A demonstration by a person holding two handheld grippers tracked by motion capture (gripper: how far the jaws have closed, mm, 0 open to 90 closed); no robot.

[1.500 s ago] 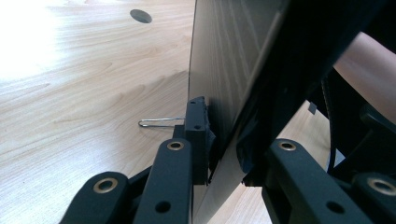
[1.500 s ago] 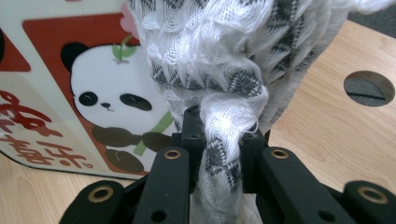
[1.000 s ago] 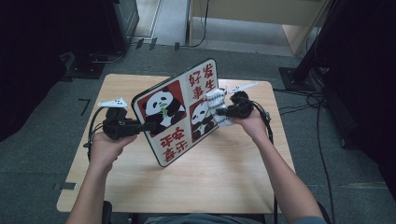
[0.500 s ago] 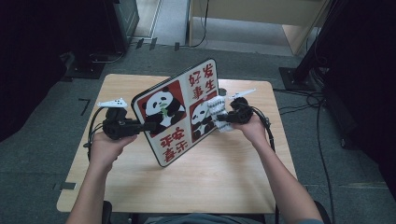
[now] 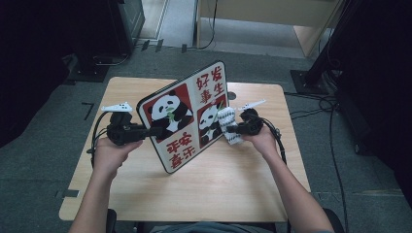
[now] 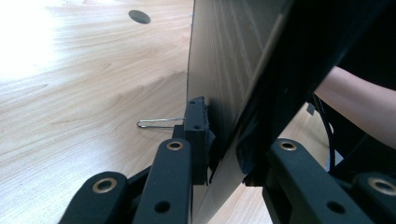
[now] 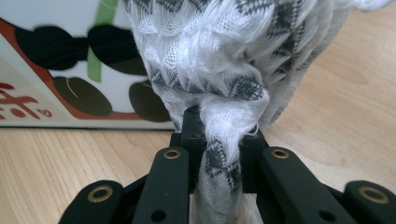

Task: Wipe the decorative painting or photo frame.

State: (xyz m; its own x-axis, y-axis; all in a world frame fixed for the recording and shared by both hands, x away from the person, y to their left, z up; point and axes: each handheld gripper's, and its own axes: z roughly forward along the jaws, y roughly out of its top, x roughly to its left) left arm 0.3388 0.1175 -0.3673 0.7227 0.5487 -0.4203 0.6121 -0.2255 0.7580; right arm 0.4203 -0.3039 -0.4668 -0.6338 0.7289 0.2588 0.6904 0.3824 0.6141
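Jaws on the left gripper [image 5: 145, 131] are clamped tight on the left edge of the panda board [image 5: 187, 121], pinching it so it stands tilted on its lower corner on the wooden worktop [image 5: 233, 189]. In the left gripper view the board's plain wood-grain back [image 6: 224, 60] runs right up between them. Right gripper [image 5: 232, 129] has its jaws squeezed onto a bunched white-and-grey patterned cloth [image 7: 224, 70], and that cloth is pressed against the board's printed face, on the lower panda picture just right of the board's middle. Behind the board there's a round hole [image 6: 139, 17] in the worktop.
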